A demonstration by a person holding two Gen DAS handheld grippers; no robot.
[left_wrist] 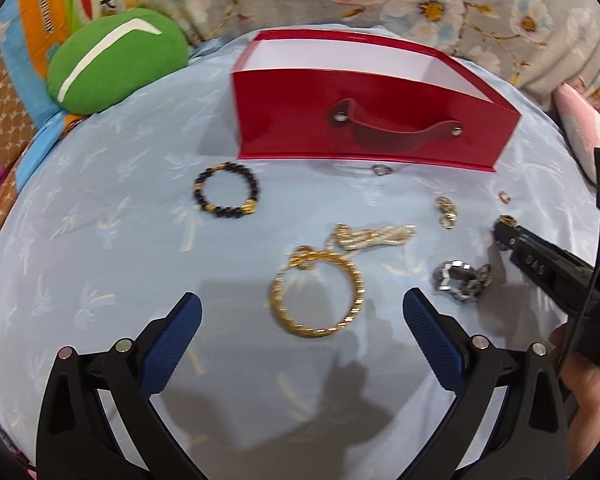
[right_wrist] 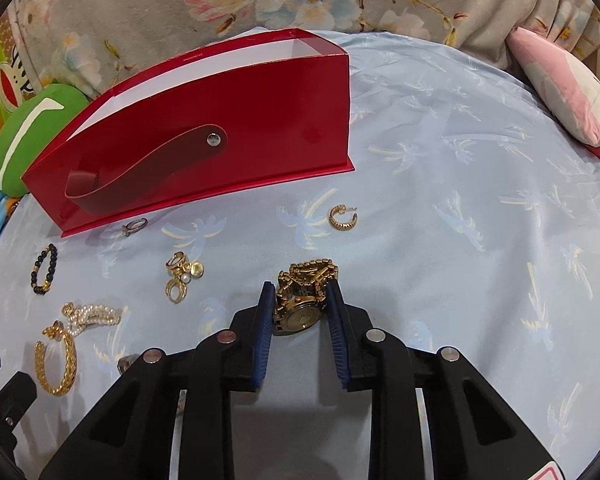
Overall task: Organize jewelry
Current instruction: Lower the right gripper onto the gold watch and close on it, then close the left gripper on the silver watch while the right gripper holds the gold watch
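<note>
Right wrist view: my right gripper [right_wrist: 300,304] jaws pinch the gold watch [right_wrist: 304,300] on the bed [right_wrist: 460,240], mid-right — pickup step. Next, lift it into the red box [right_wrist: 220,140] at the far edge. Left gripper [left_wrist: 302,312] jaws spread, empty.

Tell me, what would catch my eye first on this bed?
The open red box with its strap handle stands at the back of the pale blue bedspread, the brightest thing there. In front of it jewelry lies scattered: a gold chain bracelet nearest the open left tongs, and a black bead bracelet further back. The right tongs are closed on a gold wristwatch.
</note>
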